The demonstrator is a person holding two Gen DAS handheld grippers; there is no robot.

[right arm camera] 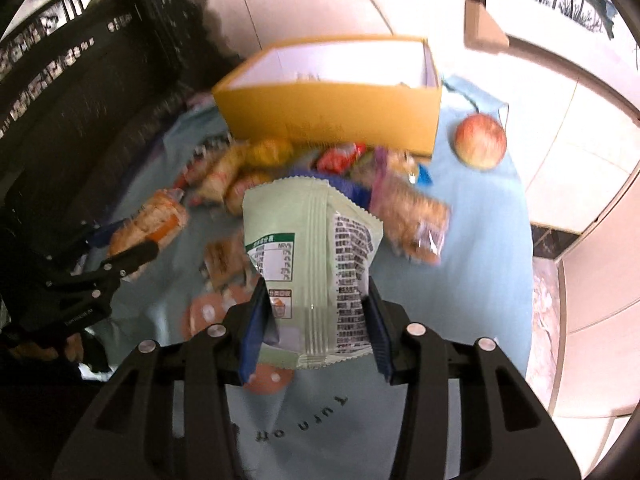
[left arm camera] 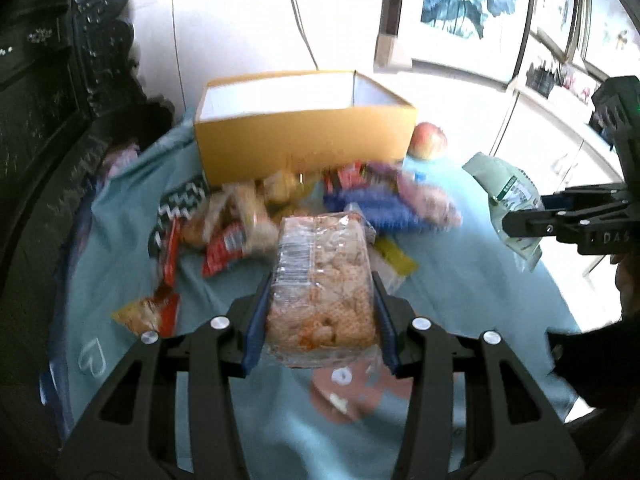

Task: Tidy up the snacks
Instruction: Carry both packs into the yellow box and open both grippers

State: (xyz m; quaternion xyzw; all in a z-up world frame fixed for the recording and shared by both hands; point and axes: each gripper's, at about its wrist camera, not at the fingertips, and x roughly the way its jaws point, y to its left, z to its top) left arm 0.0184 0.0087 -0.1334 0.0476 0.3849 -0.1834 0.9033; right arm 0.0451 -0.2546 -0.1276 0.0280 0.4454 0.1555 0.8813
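Where a pale blue cloth (left arm camera: 132,208) covers the table, an open yellow cardboard box (left arm camera: 304,140) stands behind a blurred heap of snack packets (left arm camera: 248,216) — labels unreadable. An apple (right arm camera: 480,140) sits beside it. The left gripper (left arm camera: 320,312) clamps a clear pack of biscuits (left arm camera: 320,280); the right gripper (right arm camera: 316,320) pinches a pale green packet (right arm camera: 308,240), lower edge cut off.

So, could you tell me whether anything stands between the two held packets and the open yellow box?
Nothing visible blocks the way. The clear cracker pack and the green packet are lifted above the loose snack pile, which lies before the yellow box, whose top is open.
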